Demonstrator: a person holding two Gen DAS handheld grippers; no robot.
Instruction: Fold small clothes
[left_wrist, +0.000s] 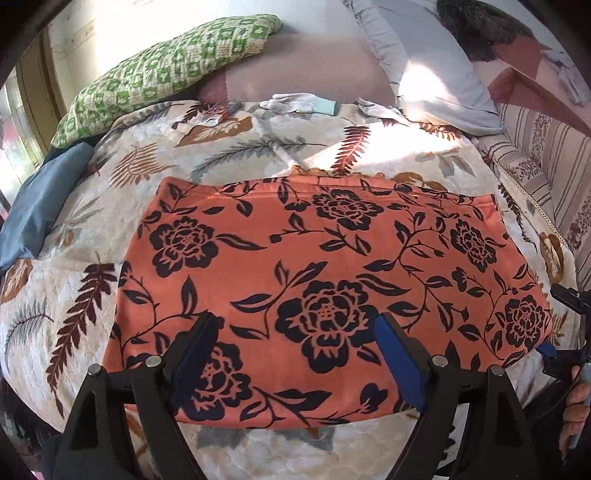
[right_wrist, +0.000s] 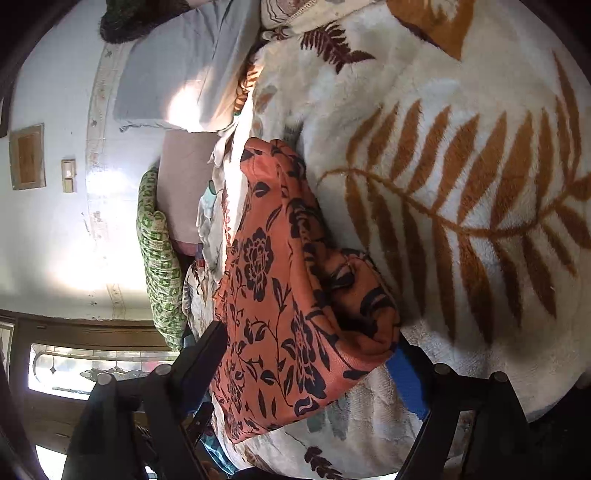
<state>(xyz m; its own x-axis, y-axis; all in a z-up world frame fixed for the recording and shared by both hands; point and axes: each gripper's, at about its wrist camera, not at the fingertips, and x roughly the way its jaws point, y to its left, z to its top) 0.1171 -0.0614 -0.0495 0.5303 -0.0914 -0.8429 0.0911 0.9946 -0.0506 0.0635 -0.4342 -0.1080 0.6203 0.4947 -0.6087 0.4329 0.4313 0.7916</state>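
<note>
I judge the fold well under way: the orange garment (left_wrist: 325, 288) lies doubled and flat on the leaf blanket (left_wrist: 74, 295), mid-bed with pillows beyond it, and it looks to need at least one more fold across. My left gripper (left_wrist: 295, 354) hangs above the near edge with jaws wide, gripping nothing and, as far as I can tell, not touching the cloth. My right gripper (right_wrist: 310, 354) is at the garment's right end, where the bunched corner sits between its spread jaws; the pads do not seem to pinch it yet.
</note>
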